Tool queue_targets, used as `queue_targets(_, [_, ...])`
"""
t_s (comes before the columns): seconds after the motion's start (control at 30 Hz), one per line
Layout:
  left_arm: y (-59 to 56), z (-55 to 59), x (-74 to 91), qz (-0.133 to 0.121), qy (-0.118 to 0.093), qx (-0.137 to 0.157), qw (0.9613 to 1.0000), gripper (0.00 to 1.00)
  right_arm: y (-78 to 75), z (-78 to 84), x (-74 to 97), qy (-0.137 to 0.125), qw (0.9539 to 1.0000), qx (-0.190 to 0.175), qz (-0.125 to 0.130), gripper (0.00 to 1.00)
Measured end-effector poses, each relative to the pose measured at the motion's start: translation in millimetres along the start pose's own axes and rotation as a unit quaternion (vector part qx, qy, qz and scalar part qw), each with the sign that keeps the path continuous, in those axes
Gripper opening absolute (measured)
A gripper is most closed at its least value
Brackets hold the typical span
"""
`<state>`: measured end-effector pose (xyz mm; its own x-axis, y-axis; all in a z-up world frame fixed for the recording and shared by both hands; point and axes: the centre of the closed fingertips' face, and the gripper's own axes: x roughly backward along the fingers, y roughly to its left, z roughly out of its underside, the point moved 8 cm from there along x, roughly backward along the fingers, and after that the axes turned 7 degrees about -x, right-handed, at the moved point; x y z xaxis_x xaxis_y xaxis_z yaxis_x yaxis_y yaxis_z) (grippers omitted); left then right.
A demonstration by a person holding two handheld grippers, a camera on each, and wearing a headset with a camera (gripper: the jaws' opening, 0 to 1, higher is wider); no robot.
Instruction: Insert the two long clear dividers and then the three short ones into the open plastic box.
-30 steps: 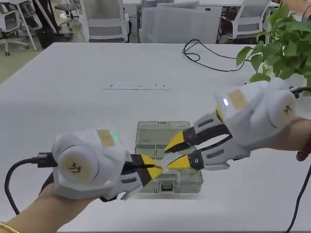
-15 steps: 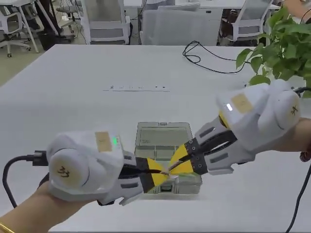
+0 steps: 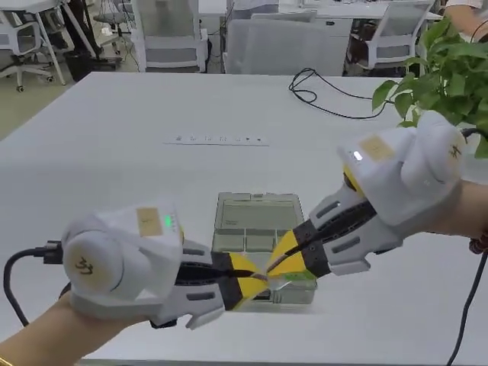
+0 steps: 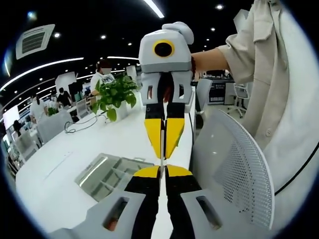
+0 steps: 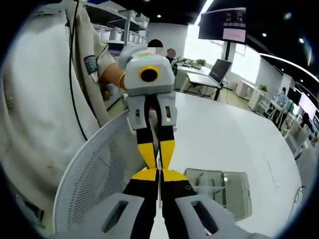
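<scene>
Left gripper (image 3: 256, 281): clamped on divider (image 4: 162, 166) | right gripper (image 3: 271, 272): clamped on its other end | divider: held above box (image 3: 255, 206) near edge | advice: should be kept level, aligned to slots, lowered evenly.

Nothing reads clearly. The left gripper (image 3: 255, 284) carries a dark scrawled mark (image 3: 84, 267) on its round end, the right gripper (image 3: 269, 274) another (image 3: 455, 152), both illegible. Tan labels (image 3: 149, 217) and a wall screen (image 5: 224, 25) are blurred.
</scene>
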<state>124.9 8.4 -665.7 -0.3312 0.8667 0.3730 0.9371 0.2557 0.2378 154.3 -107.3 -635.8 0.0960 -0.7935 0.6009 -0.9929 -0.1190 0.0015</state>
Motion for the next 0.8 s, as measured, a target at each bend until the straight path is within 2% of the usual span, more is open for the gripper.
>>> queue_targets(0.1, [0.8, 3.2, 0.8, -0.012, -0.002, 0.007, 0.9999, 0.01, -5.3, 0.3, 1.0, 0.014, 0.9999, -0.002, 0.005, 0.02])
queue_targets(0.23, [1.8, 7.9, 2.4, -0.025, -0.005, 0.018, 0.9995, 0.1, -13.0, 1.0, 2.4, 0.033, 0.9993, -0.008, 0.013, 0.02])
queue_targets(0.37, [4.5, 14.0, 5.6, -0.043, -0.009, 0.036, 0.9984, 0.16, -23.9, 3.6, 2.4, 0.066, 0.9975, -0.006, 0.024, 0.02])
queue_targets(0.6, [10.8, 22.4, 11.4, -0.067, -0.014, 0.065, 0.9956, 0.24, -33.6, 5.0, -1.0, 0.117, 0.9926, -0.009, 0.03, 0.02])
queue_targets(0.7, [14.6, 25.4, 14.1, -0.079, -0.024, 0.09, 0.9925, 0.27, -39.0, 6.2, -3.2, 0.139, 0.9896, -0.018, 0.034, 0.02])
queue_targets(0.8, [18.0, 30.8, 15.4, -0.091, -0.019, 0.102, 0.9904, 0.32, -45.7, 7.4, -5.0, 0.158, 0.9863, -0.018, 0.046, 0.02])
